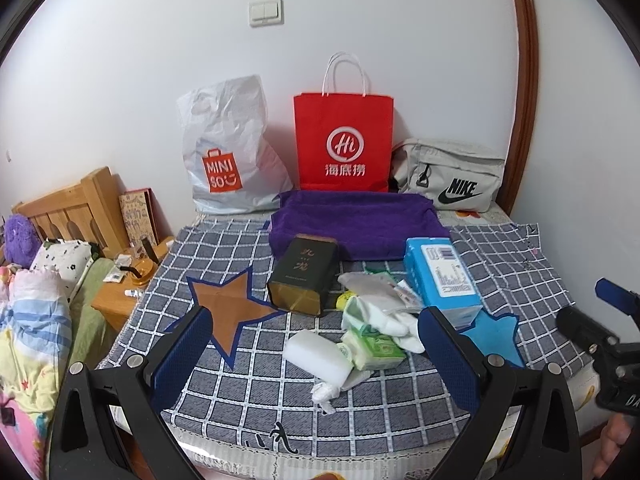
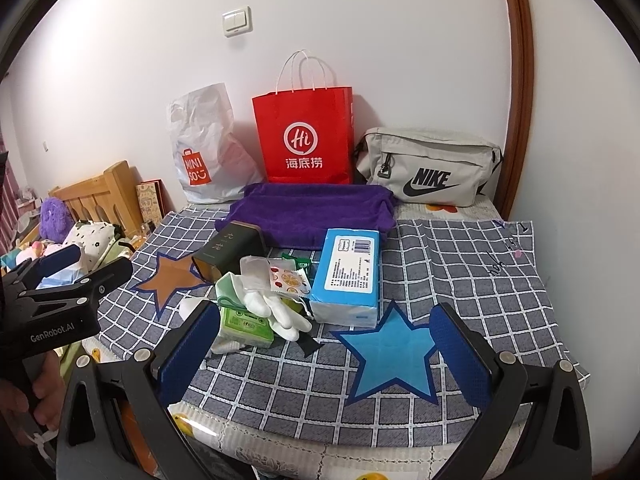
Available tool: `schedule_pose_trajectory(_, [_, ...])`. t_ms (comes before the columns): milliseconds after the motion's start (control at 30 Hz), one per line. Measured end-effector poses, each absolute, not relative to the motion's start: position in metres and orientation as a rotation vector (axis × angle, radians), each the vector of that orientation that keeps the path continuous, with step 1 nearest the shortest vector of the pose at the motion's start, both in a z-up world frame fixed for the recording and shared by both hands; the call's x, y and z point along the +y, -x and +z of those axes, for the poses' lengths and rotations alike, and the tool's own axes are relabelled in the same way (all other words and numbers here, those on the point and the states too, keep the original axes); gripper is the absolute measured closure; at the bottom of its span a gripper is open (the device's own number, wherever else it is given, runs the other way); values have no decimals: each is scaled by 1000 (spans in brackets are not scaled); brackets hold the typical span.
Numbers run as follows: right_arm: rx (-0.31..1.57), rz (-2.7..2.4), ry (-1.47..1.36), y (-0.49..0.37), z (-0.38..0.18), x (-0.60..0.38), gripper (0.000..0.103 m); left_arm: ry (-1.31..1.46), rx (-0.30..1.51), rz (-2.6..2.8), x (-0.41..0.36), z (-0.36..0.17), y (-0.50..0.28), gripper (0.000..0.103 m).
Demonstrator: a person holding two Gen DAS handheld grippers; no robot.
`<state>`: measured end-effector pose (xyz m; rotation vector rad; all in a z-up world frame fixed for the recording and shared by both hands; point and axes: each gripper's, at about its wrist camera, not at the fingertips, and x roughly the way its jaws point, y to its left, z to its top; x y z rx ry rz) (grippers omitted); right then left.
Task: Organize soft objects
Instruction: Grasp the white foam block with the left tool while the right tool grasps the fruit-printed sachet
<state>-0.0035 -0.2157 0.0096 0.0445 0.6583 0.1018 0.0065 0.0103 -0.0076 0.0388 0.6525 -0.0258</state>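
Note:
A pile of small items lies mid-cloth: a white sponge block (image 1: 318,356), green tissue packs (image 1: 376,350) (image 2: 246,322), white gloves (image 1: 394,322) (image 2: 280,314) and sachets. A blue tissue pack (image 1: 440,276) (image 2: 348,276) lies right of the pile, and a dark tin (image 1: 304,276) (image 2: 230,250) lies behind it. A folded purple towel (image 1: 356,224) (image 2: 308,210) lies further back. My left gripper (image 1: 316,364) is open and empty, low in front of the pile. My right gripper (image 2: 326,356) is open and empty above the blue star patch (image 2: 390,356).
A checked cloth (image 1: 512,264) (image 2: 460,272) covers the table, with a brown star patch (image 1: 230,304) (image 2: 170,276). At the wall stand a white Miniso bag (image 1: 228,152), a red paper bag (image 1: 344,144) and a grey Nike bag (image 1: 452,176). A bed and nightstand (image 1: 116,300) are left.

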Motion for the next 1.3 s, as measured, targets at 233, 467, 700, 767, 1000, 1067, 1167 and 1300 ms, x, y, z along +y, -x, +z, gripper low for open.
schedule_pose_trajectory(233, [695, 116, -47, -16, -13, -213, 0, -22, 733, -16, 33, -41, -29, 0])
schedule_pose_trajectory(467, [772, 127, -55, -40, -49, -208, 0, -46, 803, -31, 39, -79, -45, 0])
schedule_pose_trajectory(700, [836, 125, -52, -61, -78, -205, 0, -121, 856, -100, 33, -116, -55, 0])
schedule_pose_trajectory(767, [851, 129, -57, -65, -84, -206, 0, -153, 871, -124, 27, -125, -57, 0])
schedule_pose_trajectory(1000, [884, 133, -28, -70, -99, -204, 0, -251, 873, -171, 13, -146, -67, 0])
schedule_pose_trajectory(1067, [885, 135, -19, -71, -99, -204, 0, -244, 878, -181, 14, -149, -74, 0])
schedule_pose_trajectory(1167, [879, 171, -22, -71, -101, -201, 0, -220, 881, -203, 15, -154, -83, 0])
schedule_pose_trajectory(1300, [882, 236, -1, -75, -106, -190, 0, -182, 877, -265, 13, -159, -93, 11])
